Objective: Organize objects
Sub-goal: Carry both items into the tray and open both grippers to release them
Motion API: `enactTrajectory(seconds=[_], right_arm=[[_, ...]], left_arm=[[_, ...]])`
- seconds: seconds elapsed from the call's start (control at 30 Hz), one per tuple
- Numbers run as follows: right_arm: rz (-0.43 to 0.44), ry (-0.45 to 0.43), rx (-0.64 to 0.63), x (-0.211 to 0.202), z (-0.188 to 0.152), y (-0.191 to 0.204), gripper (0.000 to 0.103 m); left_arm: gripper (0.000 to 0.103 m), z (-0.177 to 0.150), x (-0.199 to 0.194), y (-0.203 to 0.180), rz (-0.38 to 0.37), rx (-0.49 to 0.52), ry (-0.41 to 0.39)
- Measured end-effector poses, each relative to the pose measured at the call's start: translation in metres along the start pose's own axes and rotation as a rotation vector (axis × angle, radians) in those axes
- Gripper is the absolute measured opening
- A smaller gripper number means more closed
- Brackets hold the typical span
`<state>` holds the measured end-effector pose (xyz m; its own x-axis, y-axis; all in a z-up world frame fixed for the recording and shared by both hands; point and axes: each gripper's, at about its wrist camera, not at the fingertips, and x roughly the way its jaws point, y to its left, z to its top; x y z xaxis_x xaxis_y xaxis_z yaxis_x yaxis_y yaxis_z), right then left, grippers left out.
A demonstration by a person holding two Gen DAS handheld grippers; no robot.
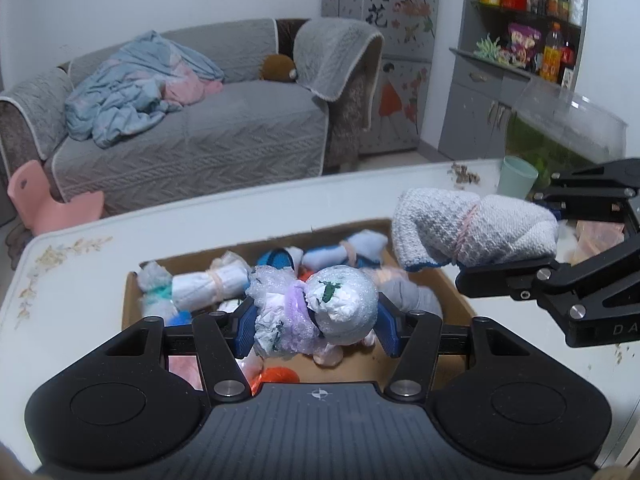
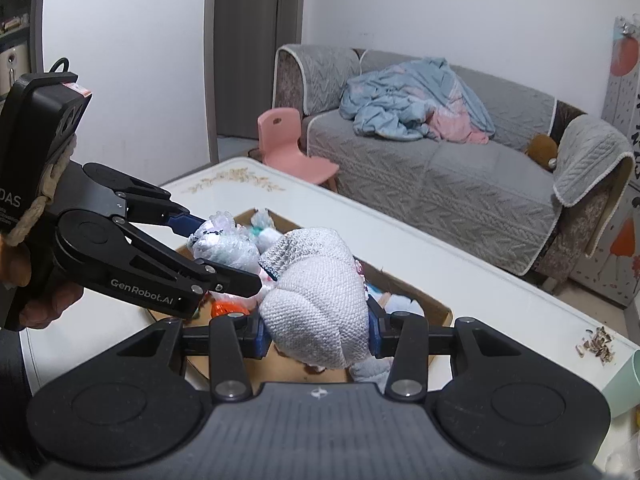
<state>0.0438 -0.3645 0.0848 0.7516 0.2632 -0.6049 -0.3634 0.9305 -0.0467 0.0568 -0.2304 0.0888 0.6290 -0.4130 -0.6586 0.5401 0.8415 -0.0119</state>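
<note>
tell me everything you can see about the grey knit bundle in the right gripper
The grey knit bundle is a rolled pair of socks or a cloth, off-white to grey, in a coarse woven-looking knit with a darker ribbed cuff edged in blue at one end. A thin pink rubber band cinches its middle. The right gripper is shut on it, blue pads pressing both sides. It is held in the air above the cardboard box of similar bundles, touching nothing else visible.

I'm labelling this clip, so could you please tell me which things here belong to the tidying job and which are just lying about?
In the job:
- cardboard box of rolled bundles
- white and lilac bundle, held by left gripper
- grey knitted bundle, held by right gripper

Lying about:
- green cup
- seed husks
- pink chair
</note>
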Motion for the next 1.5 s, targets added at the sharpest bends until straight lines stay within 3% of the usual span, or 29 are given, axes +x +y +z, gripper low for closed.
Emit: enactTrajectory(seconds=[0.43,0.63,0.9,1.13,1.5], right_arm=[[0.042,0.104,-0.015,0.021,-0.018,0.0,0.04],[0.068,0.172,-0.017,0.038,-0.029,-0.002,0.041],[0.147,0.268,0.01,0.067,-0.043,-0.013,0.04],[0.129,0.263,0.036,0.086,-0.049,-0.016,0.041],[-0.041,0.228,0.15,0.084,-0.065,-0.008,0.04]], left_arm=[[0.064,-0.023,0.037,-0.016,-0.07,0.061,0.122],[0.064,-0.035,0.06,-0.017,-0.113,0.043,0.195],[0.064,-0.048,0.089,-0.004,-0.097,0.024,0.298],[0.064,-0.049,0.093,0.008,0.01,-0.025,0.231],[0.064,-0.064,0.087,-0.001,0.104,-0.096,0.138]])
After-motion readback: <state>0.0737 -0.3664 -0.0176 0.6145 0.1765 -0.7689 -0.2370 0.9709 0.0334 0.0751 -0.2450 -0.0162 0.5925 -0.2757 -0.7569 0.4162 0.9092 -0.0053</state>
